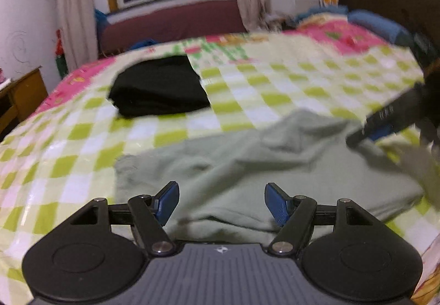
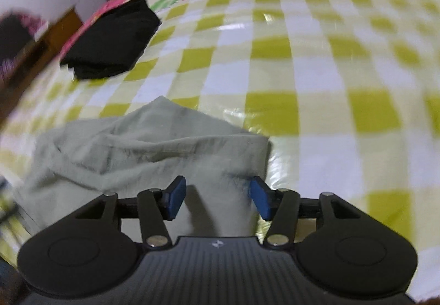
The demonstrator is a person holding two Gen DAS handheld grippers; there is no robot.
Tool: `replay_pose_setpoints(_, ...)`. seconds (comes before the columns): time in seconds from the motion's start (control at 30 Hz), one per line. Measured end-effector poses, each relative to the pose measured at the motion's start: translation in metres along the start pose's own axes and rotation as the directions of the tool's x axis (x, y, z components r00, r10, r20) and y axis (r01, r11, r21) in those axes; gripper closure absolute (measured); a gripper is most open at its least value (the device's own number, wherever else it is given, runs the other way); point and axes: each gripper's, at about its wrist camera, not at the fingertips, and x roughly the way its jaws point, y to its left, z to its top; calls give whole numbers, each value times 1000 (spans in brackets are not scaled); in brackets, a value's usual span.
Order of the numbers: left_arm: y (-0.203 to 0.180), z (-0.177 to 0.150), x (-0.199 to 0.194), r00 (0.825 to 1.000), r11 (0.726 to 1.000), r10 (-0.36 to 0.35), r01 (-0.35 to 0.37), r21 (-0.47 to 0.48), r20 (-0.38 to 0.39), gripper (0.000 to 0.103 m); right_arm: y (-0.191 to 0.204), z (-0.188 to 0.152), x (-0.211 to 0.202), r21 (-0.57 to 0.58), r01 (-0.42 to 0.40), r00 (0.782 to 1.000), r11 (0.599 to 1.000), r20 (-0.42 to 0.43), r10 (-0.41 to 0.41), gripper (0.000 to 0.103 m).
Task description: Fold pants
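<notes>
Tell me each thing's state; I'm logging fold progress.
Left gripper: open, empty, over the green pants.
Right gripper: open, at the pants' edge.
Pale green pants: partly folded, rumpled, on the bed.
Black garment: folded, set aside.
Checked bedcover: spread flat.

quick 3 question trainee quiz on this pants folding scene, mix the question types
1. True or false: the left tool is clamped shut on cloth.
2. The folded black garment lies: A) on top of the pale green cotton pants B) apart from them, farther up the checked green and white bedspread C) on the floor.
3. Fill in: the right tool has its blue pads on either side of a raised fold of the ____ pants.

Key: 1 false; 2 B; 3 pale green
</notes>
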Motion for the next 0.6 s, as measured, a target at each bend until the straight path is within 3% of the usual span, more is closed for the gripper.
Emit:
replay_pose_setpoints(0.03, -4, -1, 6, 1000, 1000, 4, -4, 11, -28, 21, -2, -1, 0, 13, -10, 1000, 1000, -7, 10, 91)
replay_pose_setpoints(0.07, -9, -3, 9, 999, 1000, 4, -3, 18, -52, 21, -7, 1, -2, 37, -33, 999, 999, -13, 33, 95)
replay_pose_setpoints(0.13, -17, -5, 13, 996, 1000, -29, 30, 9, -87, 21, -15, 7, -11, 26, -26, 1000, 999, -2, 26, 97)
replay_pose_setpoints(0.2, -31, -8, 17, 989, 997, -77, 79, 11, -123, 21, -26, 16, -19, -33, 77, 997, 996, 29, -77, 100)
replay_pose_setpoints(0.3, -58, -10, 22, 988, 992, -67, 82, 99, -141, 17, -55, 31, -28, -25, 193, 981, 981, 25, -192, 101)
replay_pose_setpoints(0.37, -63, -6, 23, 987, 991, -80, 94, 98, -143, 16, -67, 35, -37, 4, 210, 977, 978, 37, -210, 97)
replay_pose_setpoints(0.5, -61, -2, 12, 985, 988, -92, 108, 108, -146, 16, -44, 34, -69, -53, 120, 986, 991, 122, -113, 97)
replay_pose_setpoints(0.6, -54, 2, 0, 989, 989, -82, 96, 114, -125, 16, 6, 25, -62, -194, -31, 996, 981, 76, 46, 97)
